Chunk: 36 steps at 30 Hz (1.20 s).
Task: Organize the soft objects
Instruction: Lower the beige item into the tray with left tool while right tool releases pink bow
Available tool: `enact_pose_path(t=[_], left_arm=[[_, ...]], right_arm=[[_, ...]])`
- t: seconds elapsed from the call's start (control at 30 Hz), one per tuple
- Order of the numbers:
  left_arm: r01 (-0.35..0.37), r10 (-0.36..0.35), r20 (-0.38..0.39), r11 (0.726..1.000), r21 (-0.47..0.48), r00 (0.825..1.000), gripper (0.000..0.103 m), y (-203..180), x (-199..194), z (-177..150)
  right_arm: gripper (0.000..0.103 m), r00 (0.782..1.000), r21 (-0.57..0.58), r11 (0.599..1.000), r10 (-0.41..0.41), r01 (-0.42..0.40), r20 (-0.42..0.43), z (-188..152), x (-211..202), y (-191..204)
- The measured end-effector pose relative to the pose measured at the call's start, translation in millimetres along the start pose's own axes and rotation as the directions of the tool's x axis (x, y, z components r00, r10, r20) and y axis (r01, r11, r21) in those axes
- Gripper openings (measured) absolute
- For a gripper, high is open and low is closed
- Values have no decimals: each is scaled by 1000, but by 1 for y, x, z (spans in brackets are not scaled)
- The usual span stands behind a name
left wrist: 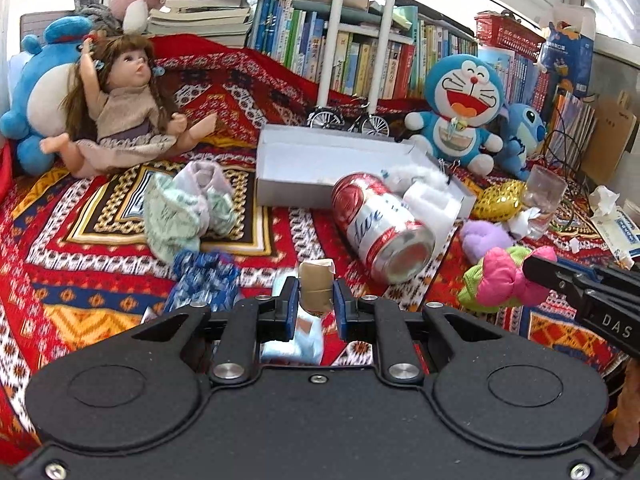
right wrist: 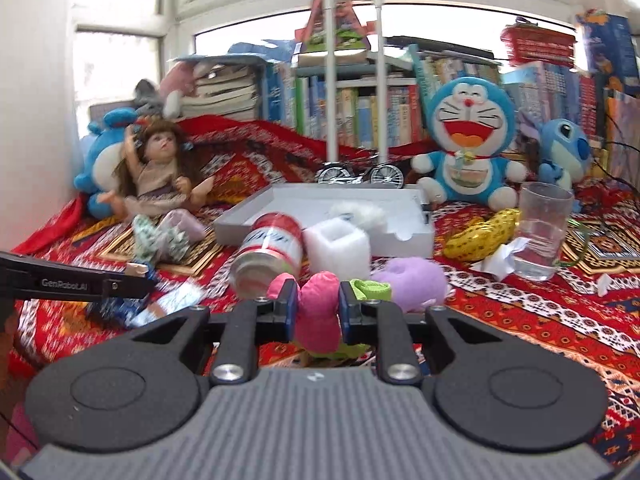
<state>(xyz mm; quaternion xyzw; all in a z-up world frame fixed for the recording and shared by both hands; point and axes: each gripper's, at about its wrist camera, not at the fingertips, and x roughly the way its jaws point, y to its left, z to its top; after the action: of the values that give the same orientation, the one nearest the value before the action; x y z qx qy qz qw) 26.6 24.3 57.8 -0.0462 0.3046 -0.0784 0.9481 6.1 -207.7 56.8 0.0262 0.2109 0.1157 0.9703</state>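
Both my claws hold soft goods above the red patterned blanket.

My left gripper is clamped on a tan-topped bundle with pale blue cloth; a blue print cloth lies just beside it. My right gripper pinches a pink-and-green plush toy, near a purple plush. A red can lies tipped against a white foam block, in front of the grey box.

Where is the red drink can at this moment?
The red can lies on its side on the patterned blanket at centre, against the white foam block, just in front of the open white box.
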Motion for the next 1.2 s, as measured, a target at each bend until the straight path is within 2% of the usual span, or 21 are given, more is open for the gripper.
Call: enact_pose_path(t=[0.13,0.37,0.6,0.7,0.97,1.2], left_arm=[[2,-3,16,1000,22,1000,17,-7,3,11],[36,-36,10,999,13,999,17,-13,15,31],[63,-63,46,998,2,997,17,-16,41,80],[81,-81,33,997,-18,996,17,-18,63,106],[-11,9,-49,999,-41,999,17,-23,146,150],[-80,75,-126,996,-39,989,18,-22,212,163]], right_arm=[[24,1000,34,999,-21,21,-6,3,5,-7],[23,999,75,997,-21,19,36,21,10,-21],[23,997,113,993,-25,17,70,61,37,-40],[23,996,139,990,-14,3,84,79,50,-50],[23,993,204,977,-78,58,89,127,122,-65],[23,998,226,972,-66,68,-18,126,187,-72]])
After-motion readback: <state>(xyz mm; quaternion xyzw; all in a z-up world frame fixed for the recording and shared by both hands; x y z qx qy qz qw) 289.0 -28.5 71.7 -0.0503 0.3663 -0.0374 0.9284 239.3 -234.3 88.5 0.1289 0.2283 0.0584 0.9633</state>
